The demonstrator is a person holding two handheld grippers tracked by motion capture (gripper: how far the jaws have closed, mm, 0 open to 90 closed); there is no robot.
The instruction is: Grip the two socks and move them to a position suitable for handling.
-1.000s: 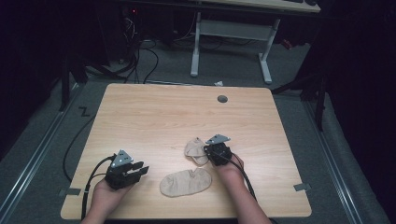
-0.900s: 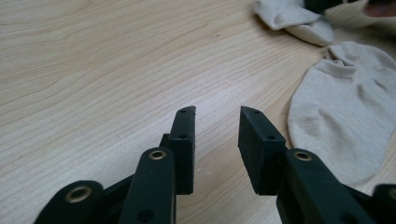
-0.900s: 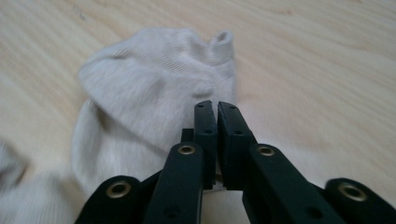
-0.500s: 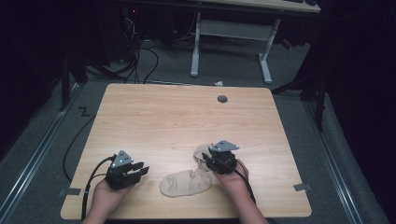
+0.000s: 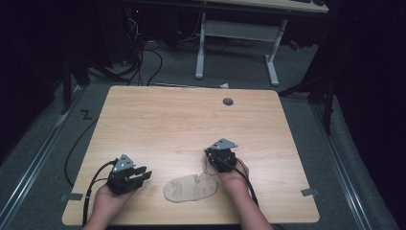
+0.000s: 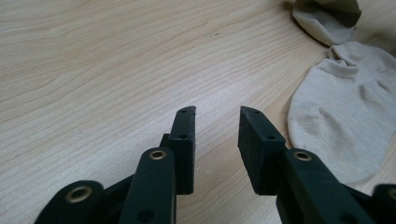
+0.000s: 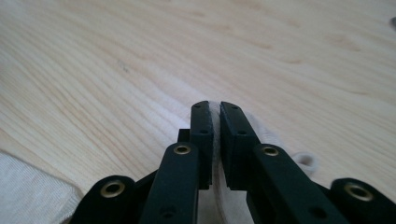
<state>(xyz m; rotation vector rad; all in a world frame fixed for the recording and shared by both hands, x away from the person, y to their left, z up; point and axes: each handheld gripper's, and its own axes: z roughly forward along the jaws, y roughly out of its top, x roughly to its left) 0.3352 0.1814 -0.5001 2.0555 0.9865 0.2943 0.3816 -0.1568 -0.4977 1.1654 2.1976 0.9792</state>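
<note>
Two beige socks are on the wooden table (image 5: 191, 124). One sock (image 5: 189, 188) (image 6: 345, 112) lies flat near the front edge, and its corner (image 7: 28, 191) shows in the right gripper view. The second sock (image 5: 209, 168) (image 6: 327, 18) is bunched up just behind it. My right gripper (image 5: 214, 164) (image 7: 215, 109) is shut on a fold of this second sock (image 7: 215, 126); its jaws have just been closing, with the fabric between them. To the left of the flat sock my left gripper (image 5: 143, 175) (image 6: 217, 114) stands open over bare wood with nothing between its jaws.
A round grommet hole (image 5: 228, 101) sits near the table's far edge. Beyond the table a white desk frame (image 5: 237, 33) and cables (image 5: 148, 57) are on the grey floor. The front edge of the table is close behind both hands.
The second sock, which lay spread out left of the right gripper, is now bunched under it and pinched in its jaws. The right gripper has risen slightly. The left gripper has not moved.
</note>
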